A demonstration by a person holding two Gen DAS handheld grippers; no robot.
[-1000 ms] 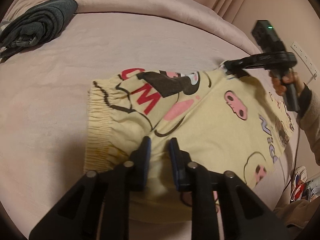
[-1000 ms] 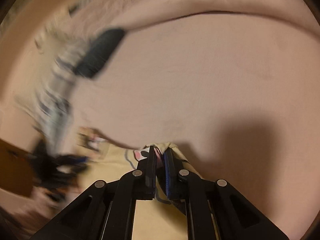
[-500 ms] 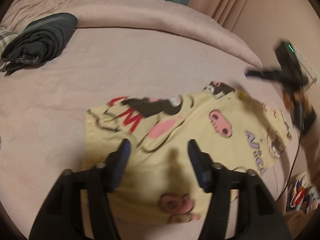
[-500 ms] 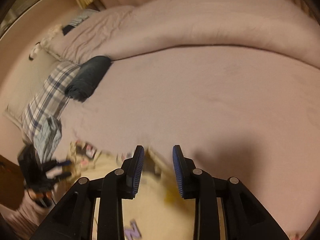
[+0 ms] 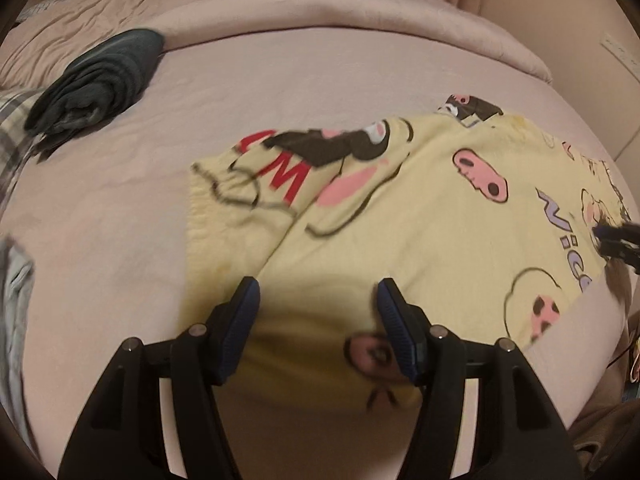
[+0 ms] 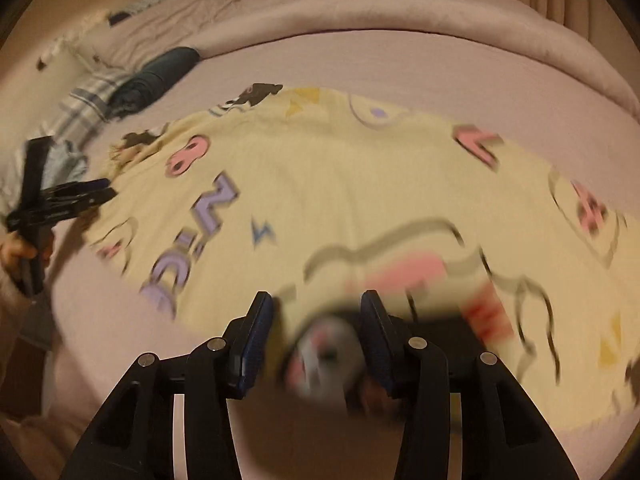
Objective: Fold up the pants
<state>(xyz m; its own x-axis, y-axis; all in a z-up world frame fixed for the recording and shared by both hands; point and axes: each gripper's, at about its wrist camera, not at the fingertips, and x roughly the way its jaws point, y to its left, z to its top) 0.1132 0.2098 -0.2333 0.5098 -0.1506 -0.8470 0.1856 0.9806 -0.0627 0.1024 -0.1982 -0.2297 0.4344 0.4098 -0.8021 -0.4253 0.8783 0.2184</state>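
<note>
The left hand-held gripper (image 5: 318,310) hangs with jaws apart and empty; the right hand-held gripper (image 6: 316,316) has just been opening, nothing clamped. Directly under both lies one pair of yellow cartoon-print pants (image 5: 420,216), folded on the pink bed (image 5: 280,76). Farther off left: one dark folded garment (image 5: 100,84), one plaid cloth (image 6: 88,100).

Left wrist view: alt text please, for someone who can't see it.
Open left gripper hangs over yellow cartoon-print pants lying flat on a pink bed, nothing between its fingers. A dark folded garment lies far left; the right gripper shows at the right edge.
</note>
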